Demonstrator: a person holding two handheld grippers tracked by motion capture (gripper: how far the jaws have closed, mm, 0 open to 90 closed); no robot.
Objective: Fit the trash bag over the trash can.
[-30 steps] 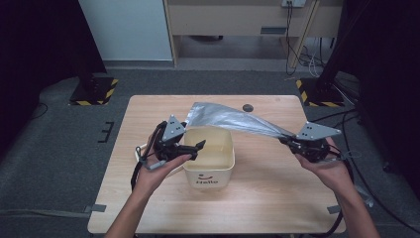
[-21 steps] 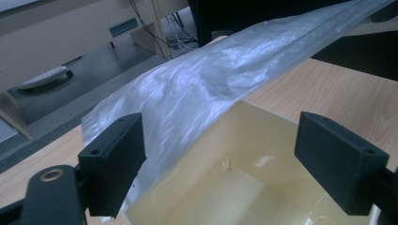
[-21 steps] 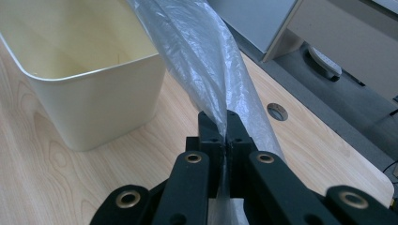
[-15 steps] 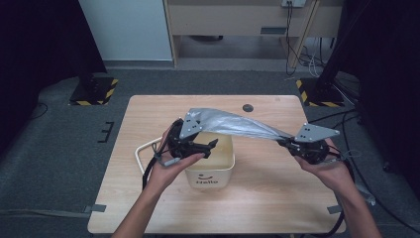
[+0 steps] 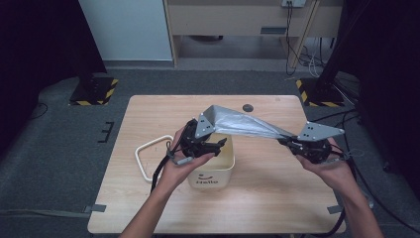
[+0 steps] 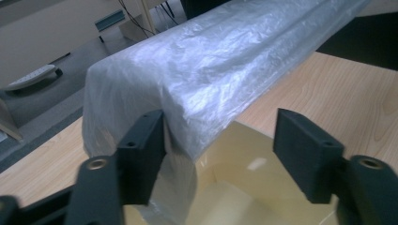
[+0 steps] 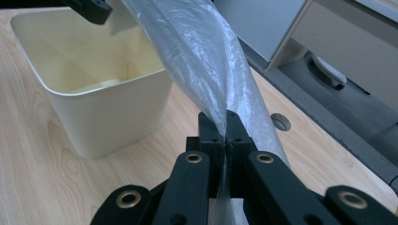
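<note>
A crumpled translucent plastic bag stretches in the air between both grippers, above a cream bin marked "Hello". My right gripper is shut on the bag's right end, and its pads pinch the film. My left gripper hovers over the bin's mouth at the bag's left end. Its jaws have just been closing. In the left gripper view a fold of the bag hangs between them against the left pad, while the right pad stands apart. The bin's inside lies below.
A white hoop lies flat on the wooden table, left of the bin. A dark round grommet sits near the table's far edge. Stand bases with hazard tape are on the floor behind.
My left gripper has moved right, from beside the bin's left rim to above its mouth, and its jaws have narrowed around the bag's end. The right gripper has stayed put.
</note>
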